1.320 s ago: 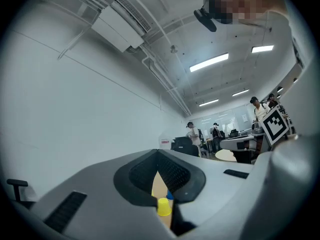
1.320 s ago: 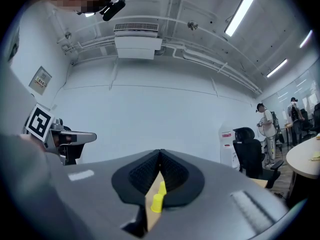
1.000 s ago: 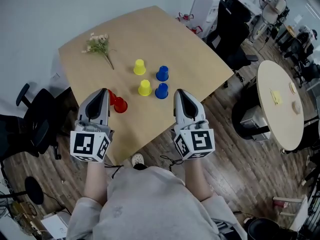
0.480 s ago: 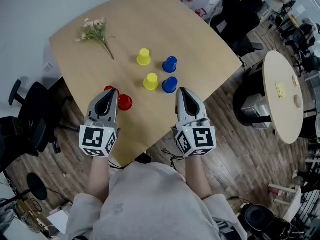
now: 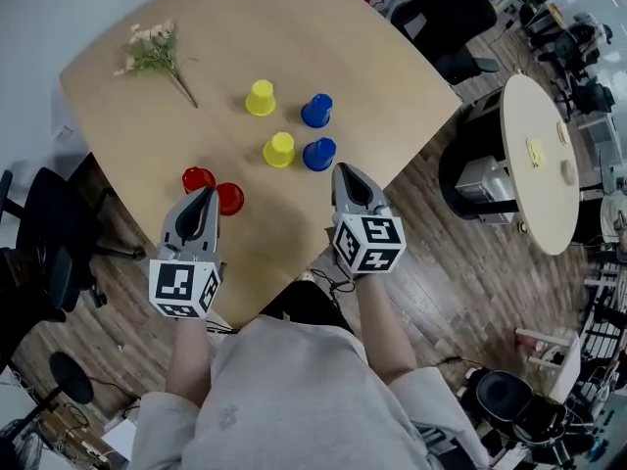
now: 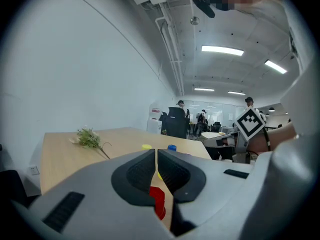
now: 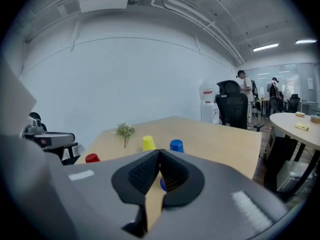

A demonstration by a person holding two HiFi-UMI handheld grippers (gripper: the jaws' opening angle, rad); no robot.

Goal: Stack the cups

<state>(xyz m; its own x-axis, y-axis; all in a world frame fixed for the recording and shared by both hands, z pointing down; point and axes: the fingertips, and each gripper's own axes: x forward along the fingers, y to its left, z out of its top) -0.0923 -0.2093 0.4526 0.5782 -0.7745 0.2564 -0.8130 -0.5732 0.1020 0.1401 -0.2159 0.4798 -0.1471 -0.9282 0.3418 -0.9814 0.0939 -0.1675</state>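
Both grippers' jaws are pressed together, nothing in them; left gripper (image 5: 208,197) hovers just beside the near red cup (image 5: 230,198); right gripper (image 5: 345,172) hovers just short of the near blue cup (image 5: 319,154).

All six cups are mouth-down on the table (image 5: 333,37), none stacked; far red cup (image 5: 199,178) just beside its mate; near yellow cup (image 5: 279,149) beside the near blue; far yellow cup (image 5: 261,98) and far blue cup (image 5: 316,111) behind them.

Step in hand, as I judge it: reaching for a first pick. Spread the jaws before you descend; pinch the side walls low, since the taper may let a high grip slip; lift straight up, then seat squarely over the mate. The reds sit close; approach the near one from its free side or you may knock the other.

The table's near edge runs under both grippers, so keep cups from sliding toward you. Open wood lies between the cups and the sprig (image 5: 152,52), and along the far right; chair (image 5: 54,253) off the left edge, round table (image 5: 544,164) well apart.
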